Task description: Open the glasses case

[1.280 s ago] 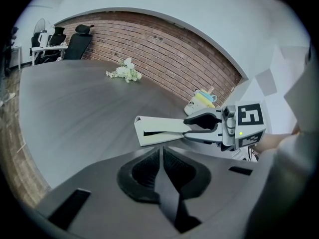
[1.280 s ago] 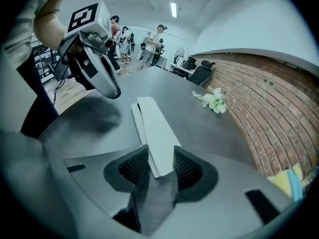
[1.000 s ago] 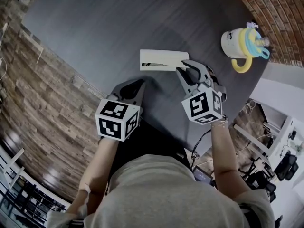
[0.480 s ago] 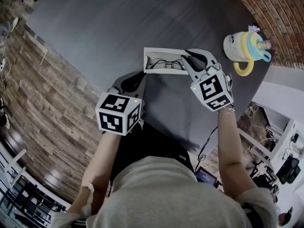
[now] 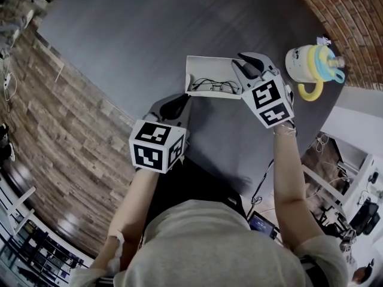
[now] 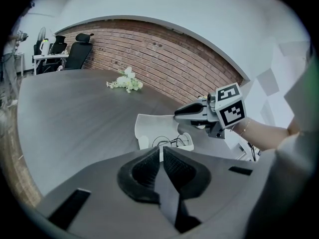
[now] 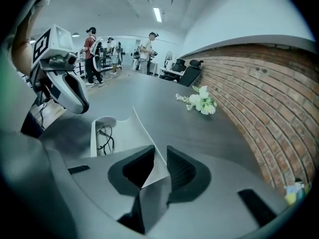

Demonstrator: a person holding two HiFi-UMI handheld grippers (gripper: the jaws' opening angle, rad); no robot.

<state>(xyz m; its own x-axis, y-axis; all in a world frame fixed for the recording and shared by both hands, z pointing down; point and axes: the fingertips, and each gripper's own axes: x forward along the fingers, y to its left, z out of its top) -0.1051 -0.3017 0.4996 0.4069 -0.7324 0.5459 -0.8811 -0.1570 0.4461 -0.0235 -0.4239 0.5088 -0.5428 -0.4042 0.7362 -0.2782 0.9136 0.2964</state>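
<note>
Table (image 5: pixel 119 52): dark wood grain, brick wall beyond.
Right gripper (image 5: pixel 240 61): jaws just eased apart, astride the raised lid (image 5: pixel 209 67), not clamping.
Left gripper (image 5: pixel 181 102): pinching near corner of glasses case (image 5: pixel 197 92).
Glasses case: mid-table, open, glasses (image 5: pixel 213 86) inside.

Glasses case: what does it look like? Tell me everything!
The glasses case is a white, stiff-looking box lying open on the dark table, black wire glasses inside. Its lid stands up between the right gripper's jaws, which have just been opening. The left gripper seems to pinch its near edge.
</note>
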